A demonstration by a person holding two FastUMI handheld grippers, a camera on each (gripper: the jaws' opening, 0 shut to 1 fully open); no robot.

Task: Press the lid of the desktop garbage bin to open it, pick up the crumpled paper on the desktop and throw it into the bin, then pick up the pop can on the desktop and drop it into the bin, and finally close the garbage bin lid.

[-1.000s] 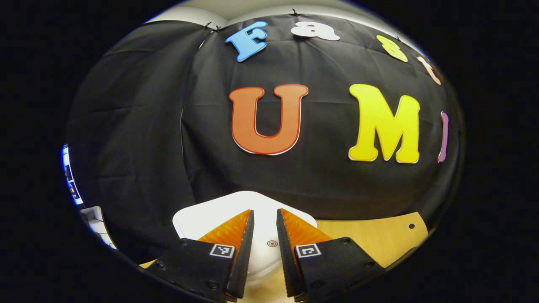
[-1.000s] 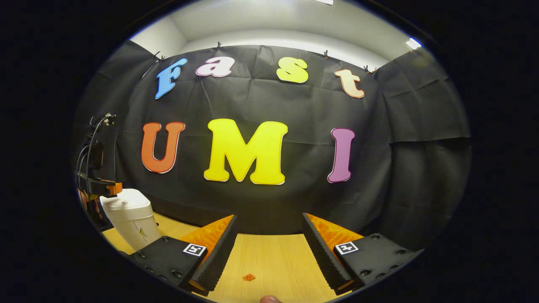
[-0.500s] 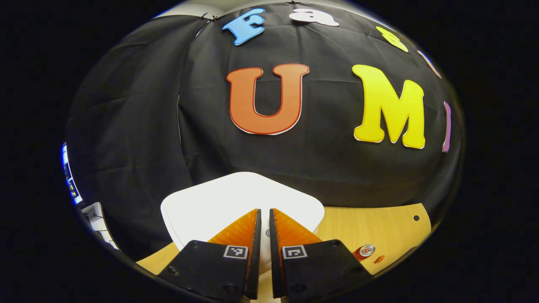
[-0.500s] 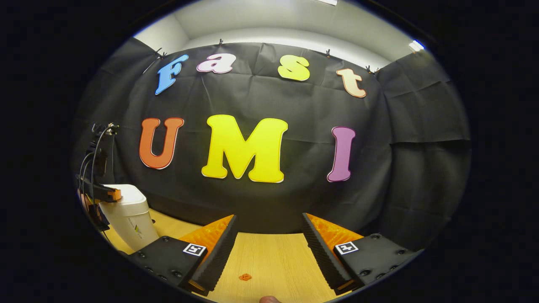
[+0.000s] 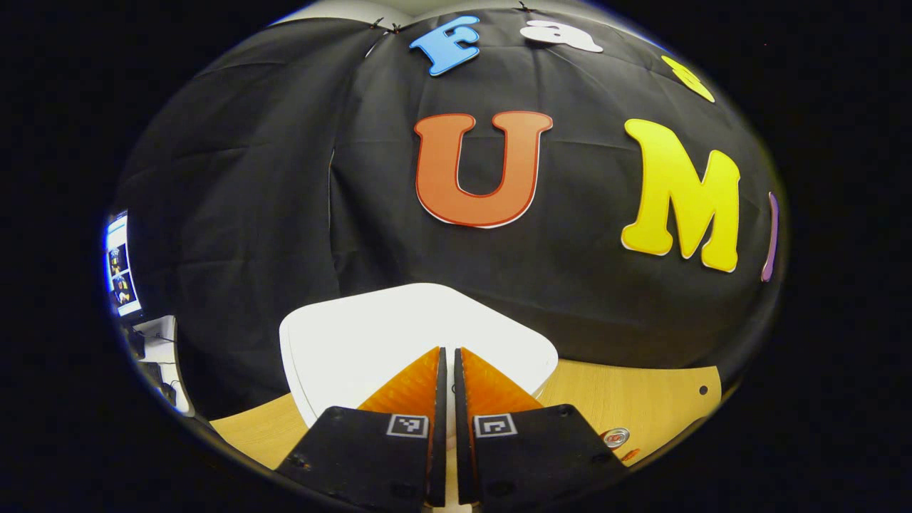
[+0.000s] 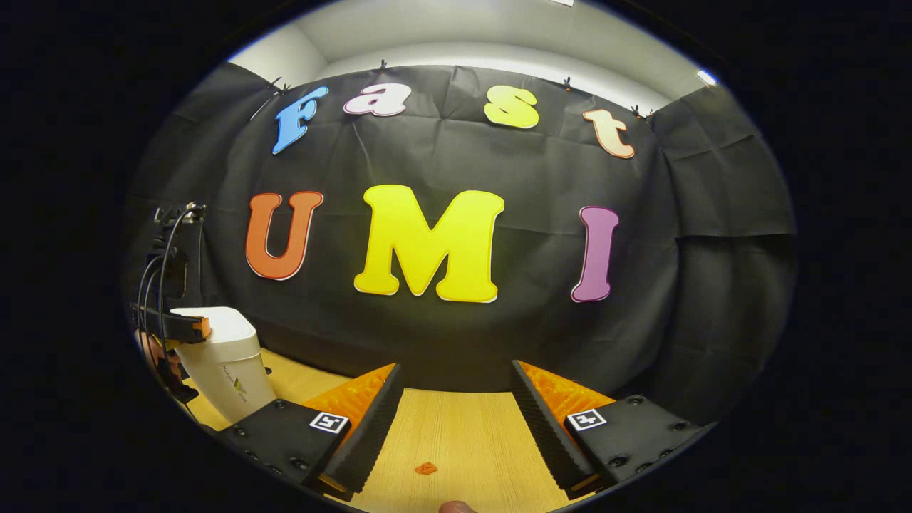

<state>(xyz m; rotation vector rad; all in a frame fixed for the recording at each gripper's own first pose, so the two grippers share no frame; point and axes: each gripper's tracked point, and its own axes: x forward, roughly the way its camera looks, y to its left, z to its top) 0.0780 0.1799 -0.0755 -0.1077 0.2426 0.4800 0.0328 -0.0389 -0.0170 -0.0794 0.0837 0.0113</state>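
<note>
The white garbage bin's lid [image 5: 385, 335] lies closed right under my left gripper [image 5: 447, 356], whose fingers are shut together with nothing between them and point down at the lid's middle. Whether the tips touch the lid I cannot tell. The pop can [image 5: 616, 436] shows its silver top on the wooden desktop [image 5: 641, 392], to the right of the bin. In the right gripper view the bin [image 6: 228, 367] stands at the far left with the left gripper [image 6: 182, 326] over its lid. My right gripper [image 6: 456, 381] is open above the bare desktop [image 6: 463, 434], holding nothing.
A small orange scrap [image 6: 425, 468] lies on the wood between my right fingers. A screen [image 5: 117, 263] glows past the booth's left edge. Black cloth walls off the back of the desk. A fingertip [image 6: 454, 507] shows at the bottom edge of the right gripper view.
My left gripper's fingers have closed from a narrow gap to shut, and it has come closer over the bin lid. The right gripper has hardly moved.
</note>
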